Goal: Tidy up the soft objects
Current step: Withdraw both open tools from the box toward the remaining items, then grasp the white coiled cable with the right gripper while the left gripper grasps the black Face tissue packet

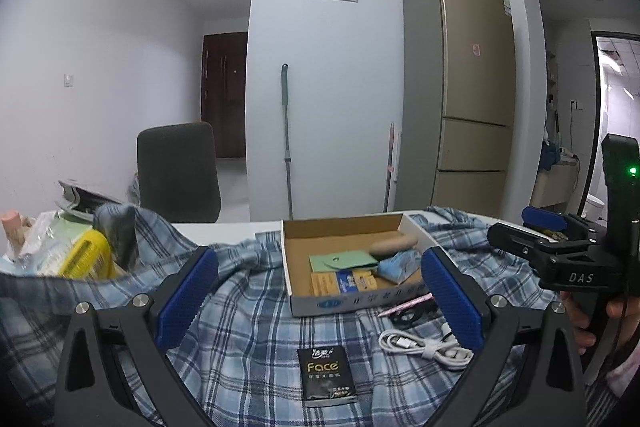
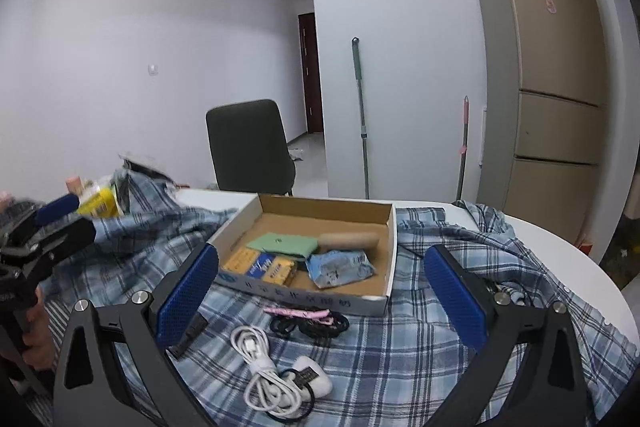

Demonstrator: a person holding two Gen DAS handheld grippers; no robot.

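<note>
Landmark = shallow cardboard box (image 2: pixel 384 227), open top, sitting on a blue plaid shirt (image 2: pixel 400 355) that's spread rumpled over a white table (image 2: pixel 560 247).

Inside box: green cloth pouch (image 2: pixel 282 242) toward the middle; tan roll-shaped obj (image 2: pixel 349 239) touching pouch's rt edge; crumpled blue wrapper (image 2: pixel 340 269) just in front of roll; yellow/blue flat pack (image 2: pixel 260 264) at box's near-left corner.

In front of box, on shirt: pink pen-like item (image 2: pixel 298 313) along front wall, black hair ties (image 2: pixel 310 326) touching it; coiled white USB cable w/ charger (image 2: pixel 268 371) nearer cam. Black "Face" tissue pack (image 1: pixel 326 373) flat on shirt, front of box, left of cable as seen from left wrist cam.

Left of box: shirt bunched up high, a yellow comb-like item (image 1: pixel 86 259) and clear plastic packaging (image 1: pixel 40 247) w/ other clutter beyond the fold. Details blurred.

Left gripper (image 1: pixel 320 291): tongs wide apart, nothing btwn them, above shirt in front of box, blue pads (image 1: pixel 188 291) flanking its front wall.

Right gripper (image 2: pixel 322 291): tongs also wide apart, holding nothing, over shirt in front of box. Also seen at rt edge of left cam, rt of box.

Behind box: dark chair (image 2: pixel 248 147), mop handle (image 2: pixel 360 115) against wall, gold fridge (image 1: pixel 472 87).
</note>
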